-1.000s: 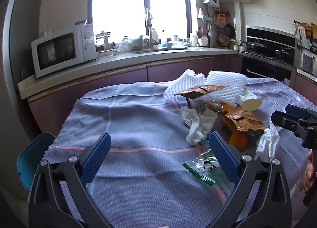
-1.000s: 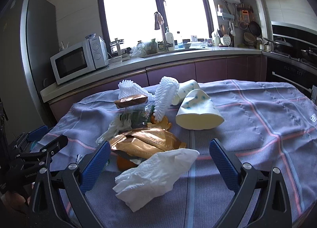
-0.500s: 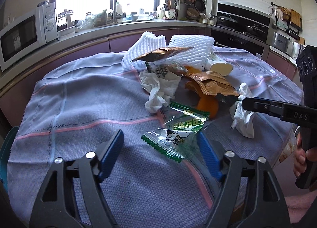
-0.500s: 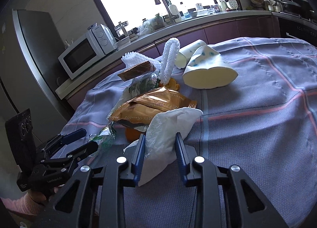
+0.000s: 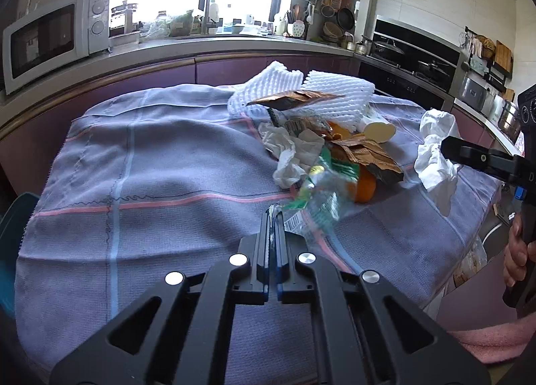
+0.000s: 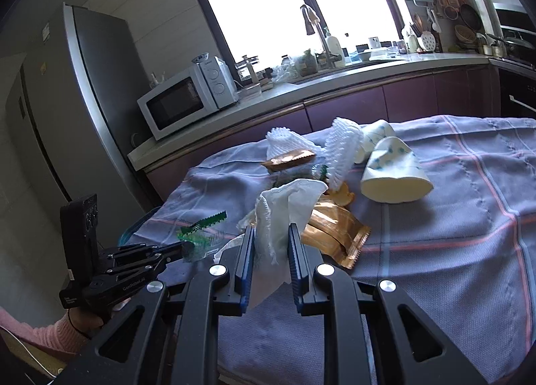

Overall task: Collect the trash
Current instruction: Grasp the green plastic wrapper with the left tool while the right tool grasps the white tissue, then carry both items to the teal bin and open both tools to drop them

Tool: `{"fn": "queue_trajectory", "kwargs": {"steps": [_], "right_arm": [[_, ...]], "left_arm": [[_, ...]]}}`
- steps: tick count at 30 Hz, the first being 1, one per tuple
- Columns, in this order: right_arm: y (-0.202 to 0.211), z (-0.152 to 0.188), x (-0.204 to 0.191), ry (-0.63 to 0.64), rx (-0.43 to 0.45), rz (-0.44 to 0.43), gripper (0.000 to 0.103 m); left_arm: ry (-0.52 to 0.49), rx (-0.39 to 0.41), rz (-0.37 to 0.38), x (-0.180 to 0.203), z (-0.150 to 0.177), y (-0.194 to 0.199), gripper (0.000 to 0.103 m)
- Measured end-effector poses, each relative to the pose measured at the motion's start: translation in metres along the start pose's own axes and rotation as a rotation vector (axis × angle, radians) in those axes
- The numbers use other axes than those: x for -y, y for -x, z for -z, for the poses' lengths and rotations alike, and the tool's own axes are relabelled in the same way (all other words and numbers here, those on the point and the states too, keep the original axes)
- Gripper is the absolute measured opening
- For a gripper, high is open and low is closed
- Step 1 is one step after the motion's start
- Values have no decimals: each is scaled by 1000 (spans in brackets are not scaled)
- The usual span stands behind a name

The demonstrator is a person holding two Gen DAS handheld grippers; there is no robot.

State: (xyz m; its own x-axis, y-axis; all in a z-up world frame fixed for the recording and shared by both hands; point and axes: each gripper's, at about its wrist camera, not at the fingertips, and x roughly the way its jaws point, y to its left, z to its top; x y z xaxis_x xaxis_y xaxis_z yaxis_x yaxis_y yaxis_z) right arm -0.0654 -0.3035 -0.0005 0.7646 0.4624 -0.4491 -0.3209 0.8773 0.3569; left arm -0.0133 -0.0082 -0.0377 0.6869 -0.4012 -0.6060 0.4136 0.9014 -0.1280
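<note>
Over on the left a teal bin [image 5: 13,237] peeks out past the edge of the table, which is draped in a grey-blue cloth [image 5: 150,157] with pink and pale blue stripes. The left gripper [image 5: 273,217] has its jaws pressed almost together, pinching the edge of a clear wrapper with green print [image 5: 321,197] that trails up off the cloth in front of it. Beyond that sits the rest of the trash in a heap mid-table: a crumpled tissue [image 5: 291,157], an orange [image 5: 365,187], gold foil packets [image 5: 365,157], white foam fruit nets [image 5: 338,97] and, seen from the right wrist, two paper cups [image 6: 392,174] lying on their sides just beside the heap. To the right, the right gripper [image 6: 269,241] has just been closing and its jaws now clamp a white paper towel [image 6: 284,214], held up clear of the cloth. A hand [image 5: 517,251] in a pink sleeve grips its handle.
</note>
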Motion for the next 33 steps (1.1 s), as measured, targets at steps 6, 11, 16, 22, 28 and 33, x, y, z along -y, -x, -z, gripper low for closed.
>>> {"fn": "queue_trajectory", "kwargs": {"steps": [6,11,16,22,28,33], "right_arm": [[-38,-13,-40,80,-23,-105,18],[-62,-11,-52,90,-68,-123,18],[-64,-5,-42,48,-82,-95,18],[-62,5,-28,3,-95,-65,18],[-67,8,-26,0,-109,-71,18],[-76,6,-34,20,-122,-91,18]], "left_arm": [[58,61,-45,-34,0,37,3],[58,79,-56,-46,9,50,25],[-8,59,-16,-34,18,46,62],[-6,-23,76,-15,23,20,62],[18,-84,126,-8,28,-2,27],[41,-59,116,-13,26,2,8]]}}
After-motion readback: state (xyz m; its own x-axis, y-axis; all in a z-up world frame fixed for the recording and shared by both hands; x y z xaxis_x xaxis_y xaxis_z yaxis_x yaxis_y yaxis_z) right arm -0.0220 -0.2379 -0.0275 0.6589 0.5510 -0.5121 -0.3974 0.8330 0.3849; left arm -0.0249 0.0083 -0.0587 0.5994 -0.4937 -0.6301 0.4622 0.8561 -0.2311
